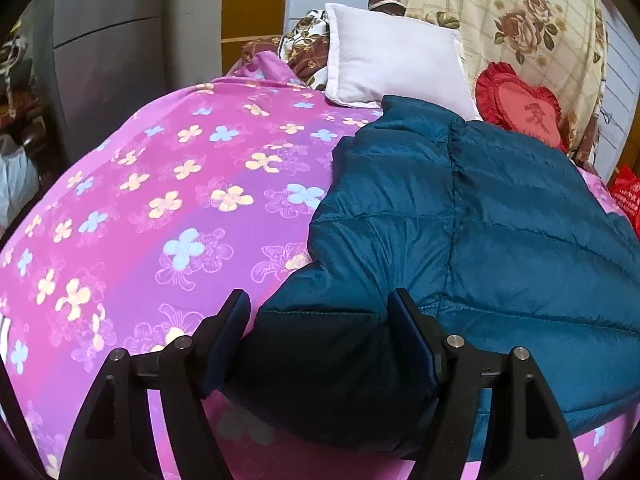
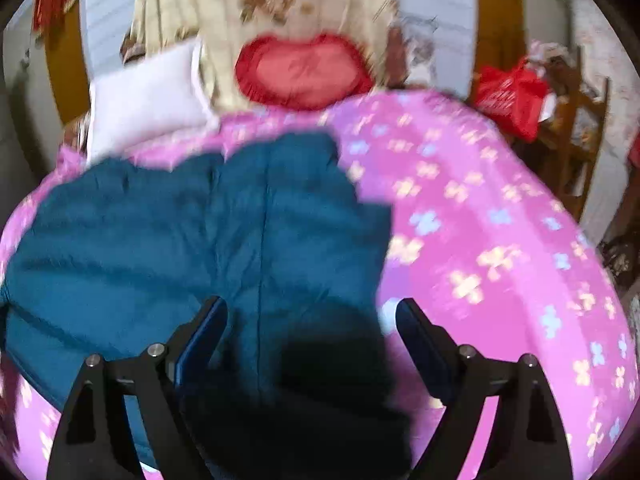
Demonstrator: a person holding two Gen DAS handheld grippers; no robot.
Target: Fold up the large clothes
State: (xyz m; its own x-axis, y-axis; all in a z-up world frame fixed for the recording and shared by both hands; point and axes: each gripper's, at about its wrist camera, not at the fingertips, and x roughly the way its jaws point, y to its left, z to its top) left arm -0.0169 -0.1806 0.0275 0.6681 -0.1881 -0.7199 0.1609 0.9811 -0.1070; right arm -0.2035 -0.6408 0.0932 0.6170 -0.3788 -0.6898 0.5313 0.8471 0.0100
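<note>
A teal quilted puffer jacket [image 1: 472, 216] lies spread on a pink flowered bedsheet [image 1: 160, 200]. My left gripper [image 1: 320, 308] is open, its fingers standing on either side of the jacket's near left corner, which lies dark in shadow between them. The right wrist view is blurred. There the jacket [image 2: 200, 232] lies to the left and centre. My right gripper [image 2: 312, 312] is open over the jacket's near right edge, with dark fabric between the fingers and the pink bedsheet [image 2: 500, 240] under the right finger.
A white pillow [image 1: 396, 56], a red heart cushion [image 1: 520, 100] and a cream floral blanket [image 1: 520, 20] sit at the bed's head. A red bag [image 2: 512, 96] and a wooden chair [image 2: 572, 140] stand beside the bed on the right. Grey furniture [image 1: 104, 40] stands to the left.
</note>
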